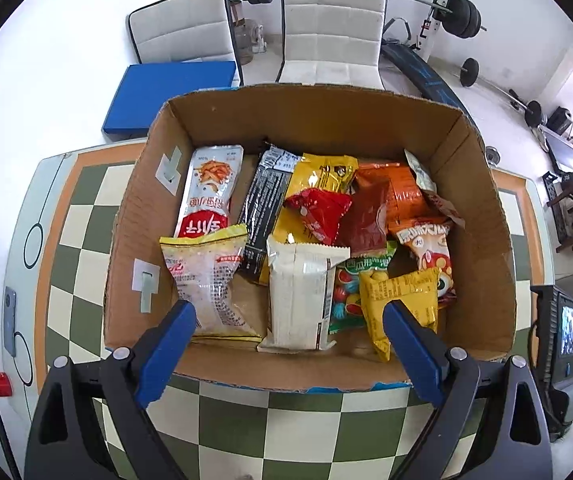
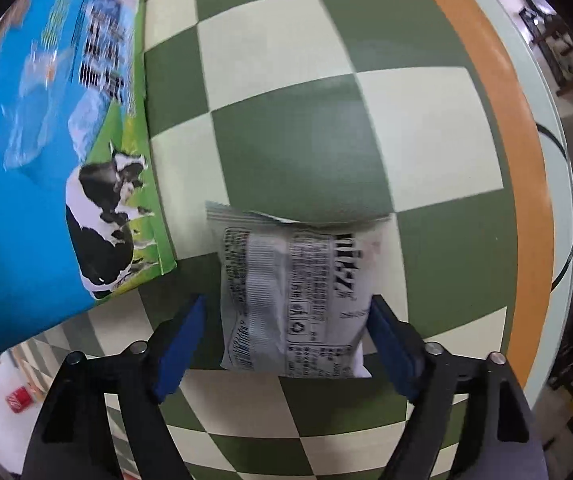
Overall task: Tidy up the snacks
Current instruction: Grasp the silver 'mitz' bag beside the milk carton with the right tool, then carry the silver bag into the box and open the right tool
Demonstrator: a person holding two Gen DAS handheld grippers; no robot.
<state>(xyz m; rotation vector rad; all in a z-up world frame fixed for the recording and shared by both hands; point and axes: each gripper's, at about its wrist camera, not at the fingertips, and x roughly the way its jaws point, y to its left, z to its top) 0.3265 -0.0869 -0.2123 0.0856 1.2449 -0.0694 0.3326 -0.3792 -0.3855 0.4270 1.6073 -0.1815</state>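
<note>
Checkered green-and-cream tabletop (image 2: 326, 60) spreads under both views. Right hand-held gripper (image 2: 288, 332) has a white printed snack packet (image 2: 294, 300) between its spread blue fingers; the right finger touches it, the left stands just apart, so I cannot tell whether it grips. Left hand-held gripper (image 1: 288, 322) hangs released over the near edge of a cardboard box (image 1: 306, 120) full of snack packs.

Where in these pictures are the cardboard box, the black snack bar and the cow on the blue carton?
cardboard box (image 1: 318, 120), left wrist view, inner far wall.
black snack bar (image 1: 264, 204), left wrist view, wrapper's middle.
cow (image 2: 102, 216), right wrist view, its body.
</note>
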